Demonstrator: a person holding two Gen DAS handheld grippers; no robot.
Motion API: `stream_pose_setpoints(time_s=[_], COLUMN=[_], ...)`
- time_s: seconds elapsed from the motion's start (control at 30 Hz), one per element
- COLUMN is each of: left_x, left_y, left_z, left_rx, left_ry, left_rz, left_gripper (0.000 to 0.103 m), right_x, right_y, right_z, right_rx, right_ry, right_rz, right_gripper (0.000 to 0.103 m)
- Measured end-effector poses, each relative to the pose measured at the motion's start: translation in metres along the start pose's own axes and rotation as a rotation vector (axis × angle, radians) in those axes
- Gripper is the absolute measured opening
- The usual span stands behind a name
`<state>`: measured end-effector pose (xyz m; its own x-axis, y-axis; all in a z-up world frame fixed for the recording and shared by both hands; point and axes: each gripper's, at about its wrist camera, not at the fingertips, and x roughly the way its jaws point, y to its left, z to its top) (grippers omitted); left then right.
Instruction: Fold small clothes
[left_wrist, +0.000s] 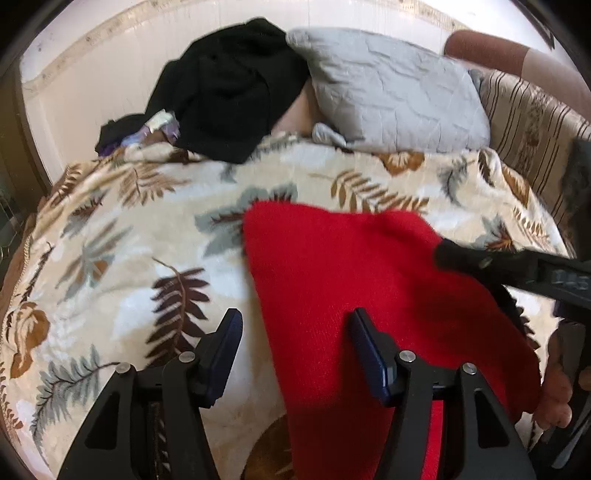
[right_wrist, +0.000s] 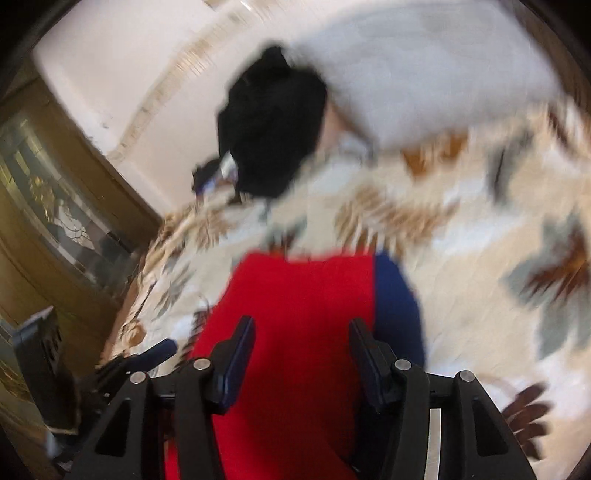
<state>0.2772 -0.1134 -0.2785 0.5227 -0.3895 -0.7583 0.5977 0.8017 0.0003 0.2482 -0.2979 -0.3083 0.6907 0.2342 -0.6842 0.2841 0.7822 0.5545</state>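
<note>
A red knitted garment (left_wrist: 351, 288) is observed lying flat on the leaf-patterned beige blanket (left_wrist: 122, 229); the left gripper (left_wrist: 295, 328) is seen released, nothing pressed; the right gripper (right_wrist: 301, 336) is likewise released above it; a black crumpled cloth (left_wrist: 229, 99) is noted at 11 o'clock

Red garment (left_wrist: 351, 266), leaf-patterned cream blanket (left_wrist: 129, 221), black clothes (left_wrist: 229, 92), grey pillow (left_wrist: 388, 92)
</note>
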Motion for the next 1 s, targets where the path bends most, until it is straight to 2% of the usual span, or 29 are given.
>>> stream_pose_setpoints(time_s=[0.03,0.1,0.17,0.3,0.43,0.5,0.63,0.7,0.77,0.83,0.93,1.0], left_x=[0.002,0.002,-0.003,-0.022,-0.047,-0.057,-0.067,-0.062,-0.044,-0.038,-0.054,-0.064], left_y=[-0.001,-0.001,-0.001,-0.006,-0.011,-0.011,-0.012,-0.013,-0.015,-0.015,-0.015,-0.016], left_z=[-0.001,-0.002,-0.003,-0.012,-0.023,-0.028,-0.051,-0.062,-0.071,-0.075,-0.072,-0.071], left_rx=[0.002,0.004,0.000,0.018,0.036,0.011,-0.034,-0.050,-0.054,-0.057,-0.048,-0.047], left_ry=[0.002,-0.002,-0.008,-0.032,-0.065,-0.070,-0.077,-0.039,0.037,0.053,-0.002,-0.034], left_rz=[-0.002,0.002,0.004,0.027,0.045,0.060,0.132,0.130,0.126,0.122,0.127,0.156], left_gripper=[0.065,0.066,0.066,0.066,0.067,0.081,0.085,0.086,0.087,0.088,0.088,0.088], right_x=[0.008,0.006,-0.004,-0.029,-0.062,-0.074,-0.076,-0.061,-0.050,-0.050,-0.066,-0.078], right_y=[-0.006,-0.012,-0.012,-0.004,0.004,0.004,0.012,0.013,0.009,0.002,0.002,0.009], right_z=[-0.001,-0.001,-0.002,-0.014,-0.031,-0.041,-0.066,-0.078,-0.084,-0.084,-0.085,-0.090], right_rx=[0.019,0.045,0.057,-0.015,-0.078,-0.087,-0.121,-0.146,-0.152,-0.116,-0.100,-0.141], right_ry=[0.035,0.029,0.024,-0.012,-0.056,-0.076,-0.052,-0.014,0.008,0.012,-0.024,-0.066], right_rz=[-0.008,0.004,0.012,-0.049,-0.047,-0.040,-0.041,-0.096,-0.168,-0.149,-0.125,-0.189], right_gripper=[0.056,0.049,0.049,0.050,0.050,0.050,0.050,0.050,0.050,0.050,0.050,0.050])
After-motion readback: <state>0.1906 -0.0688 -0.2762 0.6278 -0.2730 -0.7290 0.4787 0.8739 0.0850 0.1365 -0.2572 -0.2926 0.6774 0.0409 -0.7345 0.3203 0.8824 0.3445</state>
